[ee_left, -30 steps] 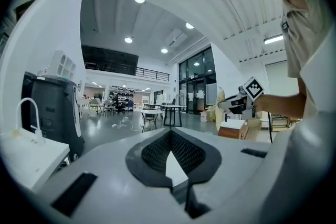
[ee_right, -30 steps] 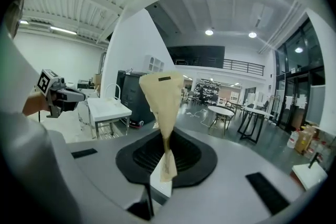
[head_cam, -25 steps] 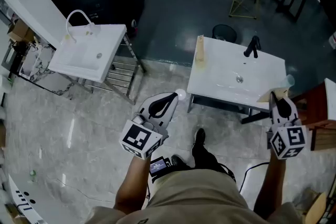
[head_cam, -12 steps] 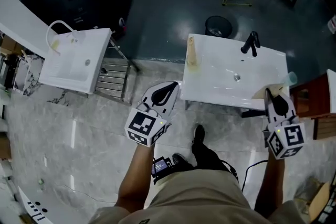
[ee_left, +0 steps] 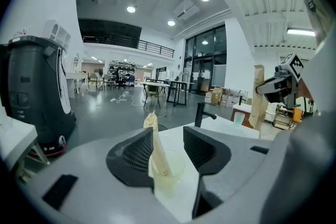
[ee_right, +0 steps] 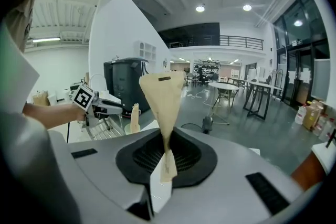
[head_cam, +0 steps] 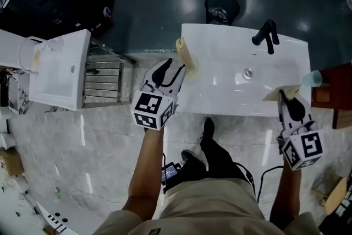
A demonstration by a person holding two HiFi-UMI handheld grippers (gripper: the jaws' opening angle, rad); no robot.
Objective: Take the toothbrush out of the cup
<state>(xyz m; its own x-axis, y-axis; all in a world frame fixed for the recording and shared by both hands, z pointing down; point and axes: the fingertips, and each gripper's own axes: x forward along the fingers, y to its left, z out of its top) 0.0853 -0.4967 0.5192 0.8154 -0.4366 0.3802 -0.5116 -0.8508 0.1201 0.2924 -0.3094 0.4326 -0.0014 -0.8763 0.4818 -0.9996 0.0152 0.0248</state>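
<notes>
A clear cup (ee_left: pixel 169 164) stands on the left corner of the white sink counter (head_cam: pixel 220 91). A toothbrush in a beige paper wrapper (head_cam: pixel 185 54) leans upright in it. My left gripper (head_cam: pixel 174 70) is at the cup with its jaws opening. In the left gripper view the cup and wrapped toothbrush (ee_left: pixel 156 144) sit between the pads of that gripper (ee_left: pixel 163 148), not squeezed. My right gripper (head_cam: pixel 286 98) hovers at the counter's right front edge. That gripper (ee_right: pixel 167 153) is shut on a second paper-wrapped toothbrush (ee_right: pixel 163 97).
A black faucet (head_cam: pixel 265 40) stands at the back of the counter and a pale green cup (head_cam: pixel 312 78) at its right end. A second white sink (head_cam: pixel 55 71) and metal rack (head_cam: pixel 104 77) are to the left, a black bin (head_cam: pixel 221 7) behind, a wooden cabinet (head_cam: pixel 330 91) to the right.
Both grippers came forward and down to the sink counter. The left one reached the cup at the left corner and its jaws opened around it. The right one kept its wrapped toothbrush.
</notes>
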